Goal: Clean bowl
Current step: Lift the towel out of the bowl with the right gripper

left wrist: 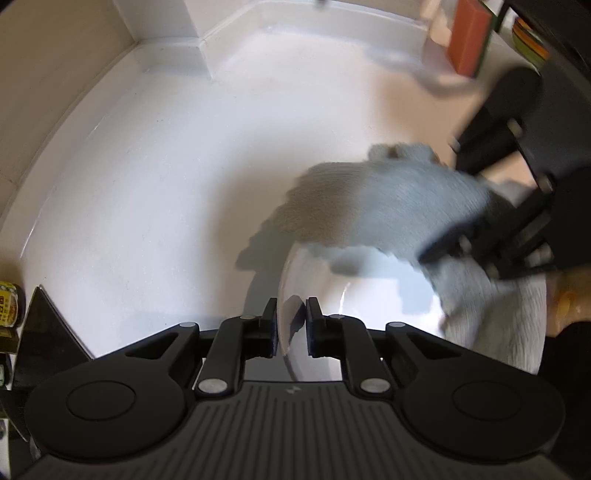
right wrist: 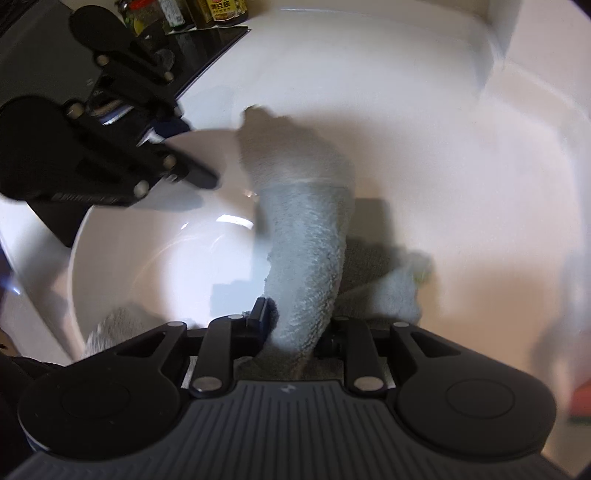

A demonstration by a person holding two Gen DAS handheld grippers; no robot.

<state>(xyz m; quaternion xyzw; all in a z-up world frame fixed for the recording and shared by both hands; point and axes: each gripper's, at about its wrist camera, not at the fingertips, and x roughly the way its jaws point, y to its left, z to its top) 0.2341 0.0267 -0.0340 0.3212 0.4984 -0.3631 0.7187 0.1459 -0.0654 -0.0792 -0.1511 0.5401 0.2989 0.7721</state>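
Landmark: the white bowl, standing on the white table; all places below are told from it.
Left hand-held gripper: at the bowl's near rim in the left wrist view, one jaw inside and one outside. The rim sits between the pads, though the blur hides whether they truly pinch it; I read it as steadying the bowl.
Right hand-held gripper: clenched on a grey cloth, which drapes over the bowl's rim and trails onto the table beyond it.
Step in hand: wiping the inside, as I judge it.
Doing it well: keep the rim firmly held so the bowl cannot spin or slide; press the cloth against the inner wall and sweep round, not just across the rim; gather the loose tail so it does not drag outside.
Left view only: an orange sponge far beyond the bowl.
Right view only: the bowl's glossy bottom, bottles behind it, and the grip on the cloth.
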